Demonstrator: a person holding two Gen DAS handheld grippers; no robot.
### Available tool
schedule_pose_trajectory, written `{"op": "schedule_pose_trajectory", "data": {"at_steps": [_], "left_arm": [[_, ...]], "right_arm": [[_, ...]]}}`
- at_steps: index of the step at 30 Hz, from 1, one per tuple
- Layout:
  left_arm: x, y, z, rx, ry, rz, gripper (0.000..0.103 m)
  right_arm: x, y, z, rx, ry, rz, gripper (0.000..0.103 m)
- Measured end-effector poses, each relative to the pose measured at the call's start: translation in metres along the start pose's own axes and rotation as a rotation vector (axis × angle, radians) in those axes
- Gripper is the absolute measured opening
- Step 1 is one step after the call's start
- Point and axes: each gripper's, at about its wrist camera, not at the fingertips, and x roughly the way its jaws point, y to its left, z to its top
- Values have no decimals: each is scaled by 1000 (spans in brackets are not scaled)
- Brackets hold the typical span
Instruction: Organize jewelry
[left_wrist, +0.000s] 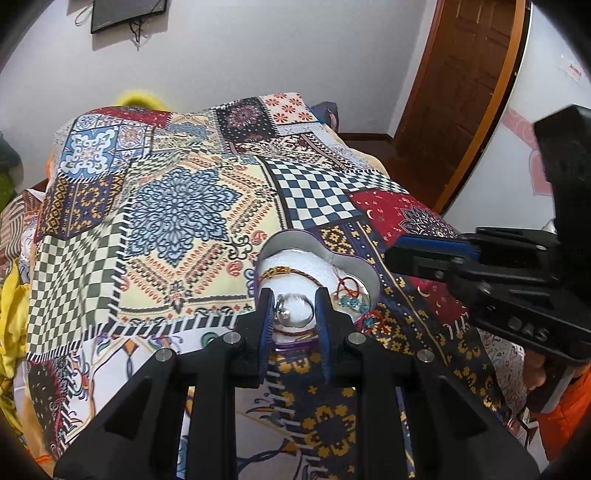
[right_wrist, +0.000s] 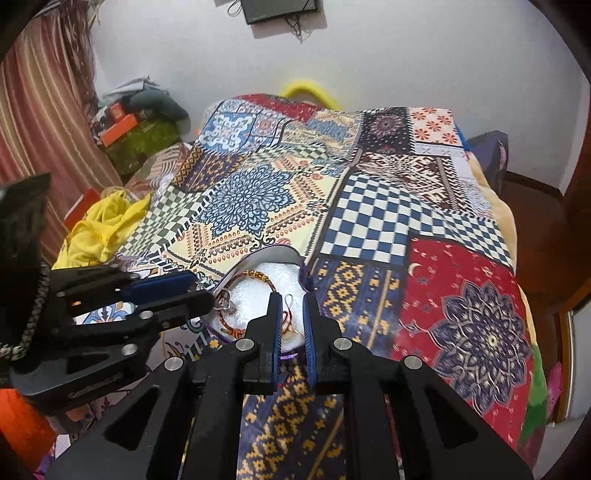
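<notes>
A heart-shaped purple tin (left_wrist: 295, 238) with white foam lining sits on the patchwork bedspread; it also shows in the right wrist view (right_wrist: 273, 254). Inside lie a braided brown-gold bracelet (left_wrist: 291, 274), a silver ring (left_wrist: 293, 314), and red and turquoise thread pieces (left_wrist: 349, 295). My left gripper (left_wrist: 293, 314) hangs over the tin's near edge, jaws apart around the silver ring. My right gripper (right_wrist: 291, 317) is over the tin's right half, jaws slightly apart above red thread (right_wrist: 286, 319). The bracelet (right_wrist: 264, 277) and ring (right_wrist: 225, 302) show there too.
The patchwork bedspread (left_wrist: 184, 206) covers the whole bed. Yellow cloth (right_wrist: 103, 225) and boxes (right_wrist: 118, 125) lie beside a striped curtain on the left. A wooden door (left_wrist: 461, 92) stands at the right. My right gripper's body (left_wrist: 498, 288) is just right of the tin.
</notes>
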Motion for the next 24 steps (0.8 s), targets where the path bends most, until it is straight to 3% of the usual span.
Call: {"op": "schedule_pose_trajectory", "data": {"at_steps": [5, 13, 17, 24], "left_arm": [[9, -9, 3, 22, 12, 11, 21], [-5, -11, 1, 22, 4, 11, 22], [-16, -11, -8, 32, 7, 22, 28], [-15, -20, -36, 47, 77, -1, 28]], "right_arm": [[-8, -5, -9, 6, -8, -26, 22], [-10, -7, -30, 3, 22, -29, 23], [-9, -4, -39, 3, 40, -21, 23], [-14, 4, -54, -3, 50, -21, 23]]}}
